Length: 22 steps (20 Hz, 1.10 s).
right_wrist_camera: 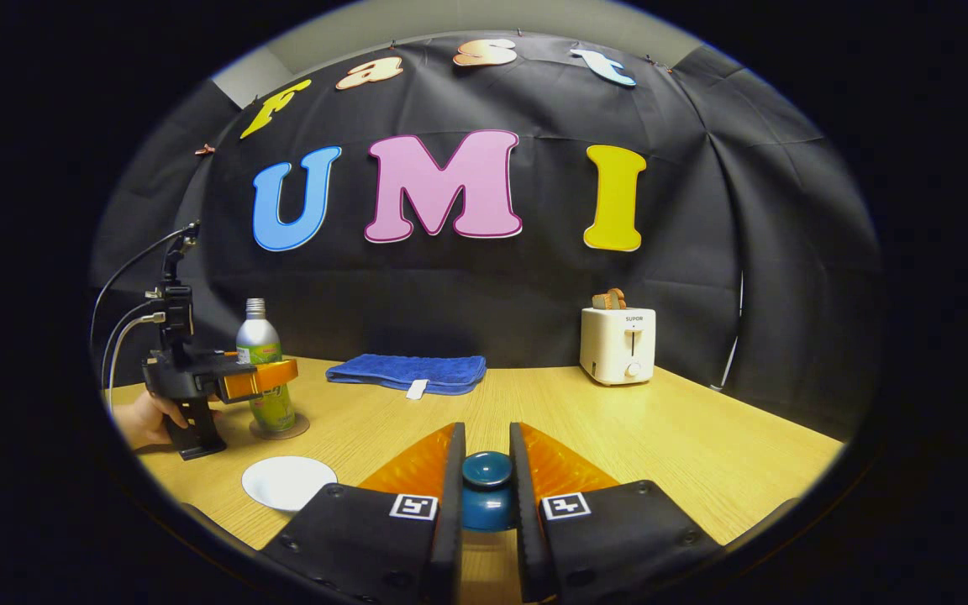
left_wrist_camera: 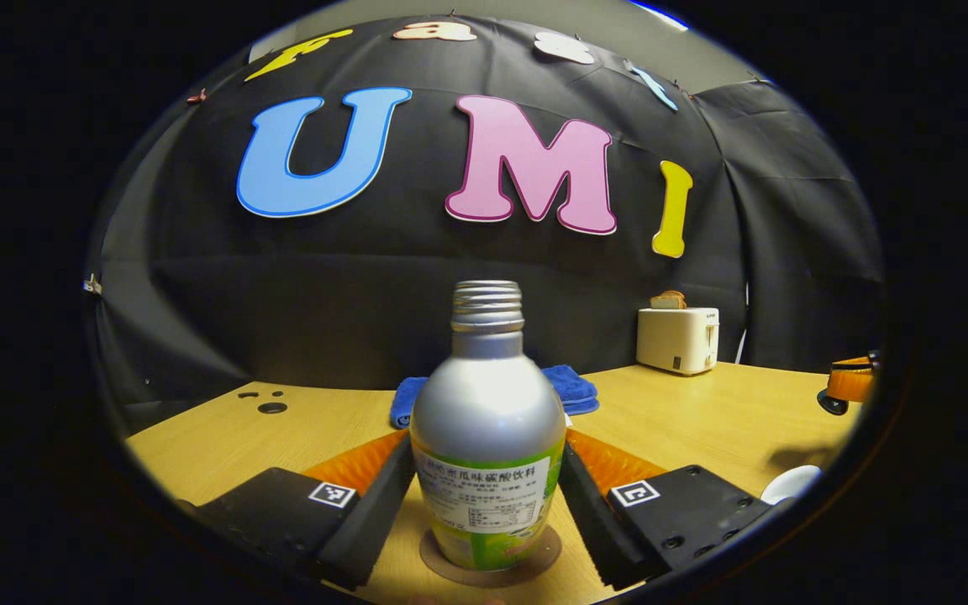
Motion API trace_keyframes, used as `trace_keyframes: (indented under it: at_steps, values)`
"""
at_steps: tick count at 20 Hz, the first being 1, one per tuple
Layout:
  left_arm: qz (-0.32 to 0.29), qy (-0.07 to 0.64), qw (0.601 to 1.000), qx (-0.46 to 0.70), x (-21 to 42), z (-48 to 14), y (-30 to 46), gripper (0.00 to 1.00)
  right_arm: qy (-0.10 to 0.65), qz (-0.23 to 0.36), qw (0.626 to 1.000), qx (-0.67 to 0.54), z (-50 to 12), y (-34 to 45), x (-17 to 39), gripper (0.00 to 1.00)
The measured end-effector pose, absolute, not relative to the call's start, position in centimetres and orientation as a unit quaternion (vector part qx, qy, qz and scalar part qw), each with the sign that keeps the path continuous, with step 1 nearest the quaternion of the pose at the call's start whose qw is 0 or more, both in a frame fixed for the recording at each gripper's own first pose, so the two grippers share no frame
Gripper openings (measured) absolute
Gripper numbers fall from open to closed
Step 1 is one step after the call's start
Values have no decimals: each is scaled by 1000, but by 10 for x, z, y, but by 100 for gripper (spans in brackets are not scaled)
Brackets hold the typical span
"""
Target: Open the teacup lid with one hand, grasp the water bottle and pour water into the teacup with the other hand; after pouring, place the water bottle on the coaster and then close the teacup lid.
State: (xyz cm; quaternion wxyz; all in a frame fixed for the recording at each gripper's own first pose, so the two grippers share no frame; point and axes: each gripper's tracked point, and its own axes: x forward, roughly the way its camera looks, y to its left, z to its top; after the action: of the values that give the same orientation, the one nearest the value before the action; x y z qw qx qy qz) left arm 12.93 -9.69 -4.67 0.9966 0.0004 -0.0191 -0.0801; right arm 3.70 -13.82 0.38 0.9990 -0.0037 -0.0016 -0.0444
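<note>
In the left gripper view, the left gripper (left_wrist_camera: 488, 496) has a finger on either side of the water bottle (left_wrist_camera: 488, 437), both pressing against its lower body, so it is gripping the bottle. The bottle stands upright with its cap off, the threaded neck exposed, and its base rests on the round coaster (left_wrist_camera: 534, 563) on the wooden worktop (left_wrist_camera: 702, 420). Behind the bottle lies a folded blue cloth (left_wrist_camera: 572, 388), and a white toaster (left_wrist_camera: 676, 339) stands further back to the right. In the right gripper view, the right gripper (right_wrist_camera: 486, 487) is closed on the dark blue teacup lid (right_wrist_camera: 486, 470), its fingers clamping the knob from both sides. Whether the lid sits on the teacup or is lifted clear of it cannot be determined from this view. A white round saucer-like item (right_wrist_camera: 286, 482) lies on the worktop to the left of the right gripper. Further left, a person's hand (right_wrist_camera: 146, 418) holds the left gripper at the bottle, which stands on its coaster there.
</note>
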Motion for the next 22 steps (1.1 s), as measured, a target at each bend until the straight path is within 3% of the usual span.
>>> trace_keyframes:
  at_steps: [11,21,22]
  values:
    - [-83,-19,996,0,40,-50,-82,96,-1,-35,999,-3,4,-129,31,31]
    - [-49,-16,999,-1,8,-53,-66,96,54,61,996,47,-11,-47,30,30]
    - [-49,-16,999,0,8,-53,-66,96,57,64,995,44,-11,-42,33,26]
